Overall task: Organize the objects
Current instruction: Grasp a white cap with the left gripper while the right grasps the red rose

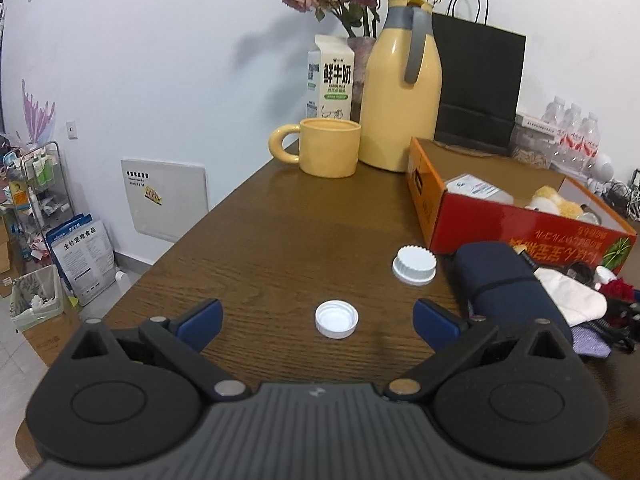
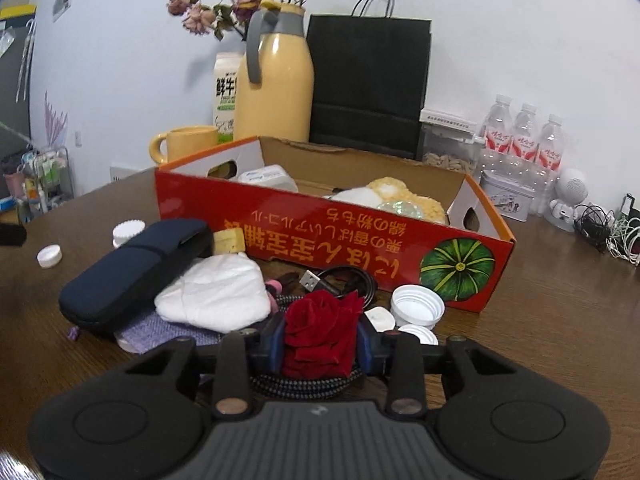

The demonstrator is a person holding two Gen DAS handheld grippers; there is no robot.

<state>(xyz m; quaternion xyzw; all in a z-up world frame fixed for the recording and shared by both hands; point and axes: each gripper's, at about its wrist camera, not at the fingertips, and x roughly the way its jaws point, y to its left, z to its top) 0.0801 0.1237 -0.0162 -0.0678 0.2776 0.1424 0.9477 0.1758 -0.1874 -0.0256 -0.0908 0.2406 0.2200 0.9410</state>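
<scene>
My left gripper is open and empty over the brown table, with a small white bottle cap lying between its fingers. A larger white ribbed cap lies further right. My right gripper is shut on a red fabric rose, low over a pile of clutter. The red cardboard box with a pumpkin picture stands just behind, holding a white packet and a plush toy. A dark blue case, a white cloth, a USB cable and white caps lie around the rose.
A yellow mug, a yellow thermos jug, a milk carton and a black paper bag stand at the back. Water bottles, a tin and tangled cables are at the right. The table's left edge drops to the floor.
</scene>
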